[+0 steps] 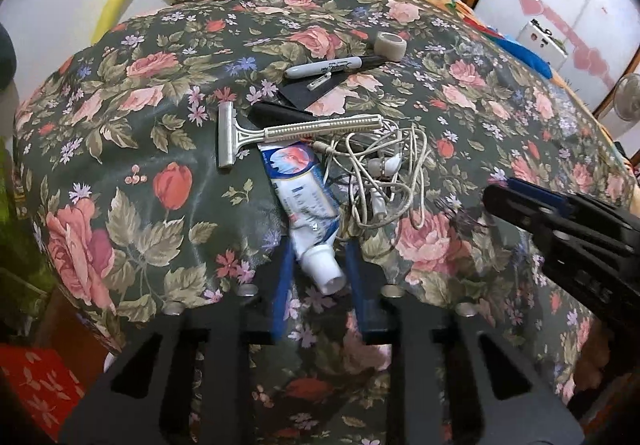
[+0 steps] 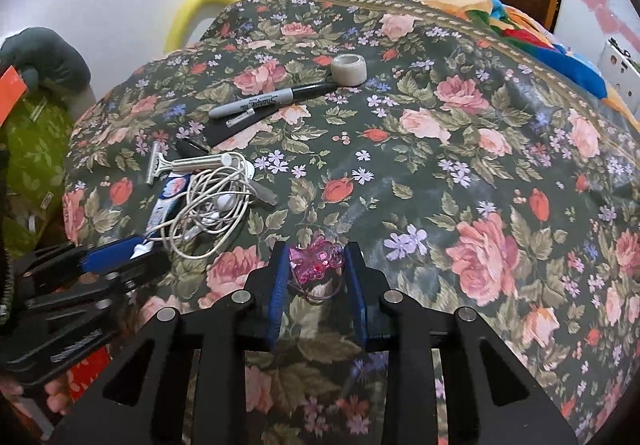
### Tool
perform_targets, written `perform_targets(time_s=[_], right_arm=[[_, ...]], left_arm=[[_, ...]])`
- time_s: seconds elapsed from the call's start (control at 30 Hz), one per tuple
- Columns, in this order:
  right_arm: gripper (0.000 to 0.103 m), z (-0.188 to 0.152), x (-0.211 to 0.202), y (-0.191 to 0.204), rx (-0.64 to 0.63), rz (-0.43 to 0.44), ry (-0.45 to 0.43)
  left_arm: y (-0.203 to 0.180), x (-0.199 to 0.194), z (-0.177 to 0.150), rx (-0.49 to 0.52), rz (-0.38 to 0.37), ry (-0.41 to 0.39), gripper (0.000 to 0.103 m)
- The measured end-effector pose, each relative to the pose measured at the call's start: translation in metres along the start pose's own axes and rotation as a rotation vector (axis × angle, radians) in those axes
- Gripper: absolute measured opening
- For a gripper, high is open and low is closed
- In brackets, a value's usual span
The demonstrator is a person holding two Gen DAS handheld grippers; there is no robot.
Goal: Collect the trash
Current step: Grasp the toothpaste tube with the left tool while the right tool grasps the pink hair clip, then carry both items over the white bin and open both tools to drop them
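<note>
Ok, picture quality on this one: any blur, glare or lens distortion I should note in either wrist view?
Left wrist view: strong fisheye bulge with dark corners; toothpaste tube and razor sharp, pale sheen on the floral cloth beside them, right gripper at the edge blurred. Right wrist view: same bulge; marker lettering readable, pink trinket between the pads slightly soft, left gripper smeared.

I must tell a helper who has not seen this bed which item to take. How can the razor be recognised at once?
Look at the dark floral bedspread and find the small heap of things near its middle. The pale grey plastic disposable razor lies on the heap's left side, its long ribbed handle crossing the white and blue toothpaste tube. Only it has a T-shaped head.
</note>
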State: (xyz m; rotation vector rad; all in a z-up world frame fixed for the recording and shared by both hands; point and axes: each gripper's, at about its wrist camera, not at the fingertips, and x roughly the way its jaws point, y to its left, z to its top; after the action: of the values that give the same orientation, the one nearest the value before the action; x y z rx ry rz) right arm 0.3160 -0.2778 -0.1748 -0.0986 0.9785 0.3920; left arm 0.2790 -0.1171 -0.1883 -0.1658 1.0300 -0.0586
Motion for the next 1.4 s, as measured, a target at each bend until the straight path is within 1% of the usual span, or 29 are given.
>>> perform_targets(time_s=[0.03, 0.17, 0.3, 0.47, 0.63, 0.8, 1.03, 1.2, 1.27, 1.4], right_arm=[[0.025, 0.000, -0.005, 0.000, 0.006, -0.002, -0.003], [0.025, -0.001, -0.018, 0.000, 0.015, -0.009, -0.016], [0.025, -0.001, -0.029, 0.004, 0.011, -0.018, -0.027], [0.025, 0.002, -0.047, 0.011, 0.020, -0.010, -0.048], [0.025, 0.004, -0.069, 0.027, -0.003, -0.007, -0.081], [0.025, 0.007, -0.093, 0.051, -0.027, 0.008, -0.118], [0.025, 0.008, -0.121, 0.093, -0.067, 0.042, -0.162], [0.025, 0.004, -0.134, 0.126, -0.097, 0.079, -0.174], [0.025, 0.002, -0.139, 0.141, -0.115, 0.094, -0.179], [0.025, -0.003, -0.143, 0.170, -0.151, 0.123, -0.185]], left_arm=[[-0.001, 0.000, 0.000, 0.002, 0.001, 0.004, 0.017], [0.001, -0.008, -0.007, -0.021, -0.047, 0.020, 0.017], [0.002, -0.022, -0.013, -0.027, -0.062, 0.018, 0.017], [0.002, -0.049, -0.013, -0.017, -0.072, -0.020, 0.017], [0.004, -0.078, -0.013, -0.019, -0.081, -0.059, 0.017], [0.012, -0.110, -0.014, -0.033, -0.085, -0.104, 0.017], [0.034, -0.153, -0.022, -0.055, -0.073, -0.160, 0.017], [0.057, -0.182, -0.035, -0.073, -0.052, -0.191, 0.017], [0.067, -0.193, -0.043, -0.078, -0.033, -0.203, 0.017], [0.091, -0.211, -0.058, -0.104, -0.017, -0.212, 0.017]])
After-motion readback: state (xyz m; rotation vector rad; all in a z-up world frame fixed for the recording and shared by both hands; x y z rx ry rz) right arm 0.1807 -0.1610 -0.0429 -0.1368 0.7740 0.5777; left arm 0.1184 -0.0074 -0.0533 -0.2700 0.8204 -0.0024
